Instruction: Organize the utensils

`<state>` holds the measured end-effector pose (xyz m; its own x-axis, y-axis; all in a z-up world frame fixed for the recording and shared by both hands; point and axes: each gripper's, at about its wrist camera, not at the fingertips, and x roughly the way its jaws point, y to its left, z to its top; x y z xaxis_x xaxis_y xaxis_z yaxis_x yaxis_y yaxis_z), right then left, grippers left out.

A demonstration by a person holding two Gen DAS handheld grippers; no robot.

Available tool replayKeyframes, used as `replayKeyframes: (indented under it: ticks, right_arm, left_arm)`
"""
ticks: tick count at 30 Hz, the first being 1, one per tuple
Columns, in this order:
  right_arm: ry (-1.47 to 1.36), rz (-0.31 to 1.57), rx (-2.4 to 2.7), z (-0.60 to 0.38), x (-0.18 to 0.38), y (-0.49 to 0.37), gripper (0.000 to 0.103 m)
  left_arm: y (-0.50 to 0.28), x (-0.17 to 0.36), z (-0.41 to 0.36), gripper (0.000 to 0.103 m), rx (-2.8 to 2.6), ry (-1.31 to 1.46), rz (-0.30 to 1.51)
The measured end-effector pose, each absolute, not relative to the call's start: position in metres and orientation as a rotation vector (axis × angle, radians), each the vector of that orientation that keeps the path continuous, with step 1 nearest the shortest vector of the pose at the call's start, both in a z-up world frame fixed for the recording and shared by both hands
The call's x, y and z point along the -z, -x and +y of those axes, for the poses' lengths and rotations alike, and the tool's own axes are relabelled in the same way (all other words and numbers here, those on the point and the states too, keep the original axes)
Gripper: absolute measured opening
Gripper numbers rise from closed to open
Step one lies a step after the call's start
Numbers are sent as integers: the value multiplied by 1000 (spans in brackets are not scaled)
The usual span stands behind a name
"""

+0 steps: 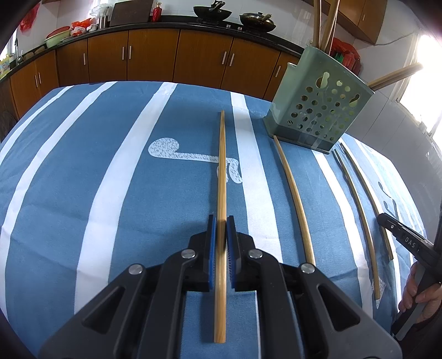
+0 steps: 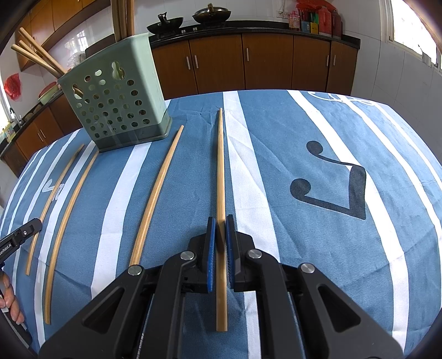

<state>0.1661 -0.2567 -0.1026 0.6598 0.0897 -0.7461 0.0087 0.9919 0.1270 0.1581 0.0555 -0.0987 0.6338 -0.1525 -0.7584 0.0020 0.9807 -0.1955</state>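
Several wooden chopsticks lie on a blue and white striped cloth. My left gripper (image 1: 221, 221) is shut on one chopstick (image 1: 221, 165) that runs forward between its blue pads. My right gripper (image 2: 220, 221) is shut on another chopstick (image 2: 220, 165) in the same way. A green perforated holder (image 1: 317, 110) stands at the far right in the left wrist view and at the far left in the right wrist view (image 2: 116, 102). It holds several chopsticks upright. Loose chopsticks (image 1: 295, 198) (image 2: 154, 193) lie between the two grippers.
The striped cloth (image 1: 110, 165) covers the table. Brown kitchen cabinets (image 1: 152, 55) and a counter with two woks (image 2: 165, 23) stand behind. The right gripper's body shows at the right edge of the left wrist view (image 1: 408, 243).
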Motion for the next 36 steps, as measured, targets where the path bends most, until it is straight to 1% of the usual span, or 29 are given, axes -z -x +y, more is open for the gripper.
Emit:
replayKeyframes:
  ticks: [8, 10, 14, 23, 36]
  right_arm:
    - [-147, 849, -64, -261, 104, -159, 8]
    - [-147, 848, -65, -261, 103, -159, 8]
    - [-168, 818, -78, -264, 96, -151, 7]
    - [-176, 717, -93, -268, 61, -133, 7]
    - [-204, 601, -91, -275, 28, -123, 7]
  left_arm:
    - [-143, 98, 50, 11, 81, 120, 886]
    - [-142, 98, 50, 9, 78, 102, 887]
    - [-140, 94, 51, 8, 79, 102, 900]
    - [-128, 58, 54, 8, 79, 110, 803]
    - [-118, 14, 60, 8, 64, 140, 675]
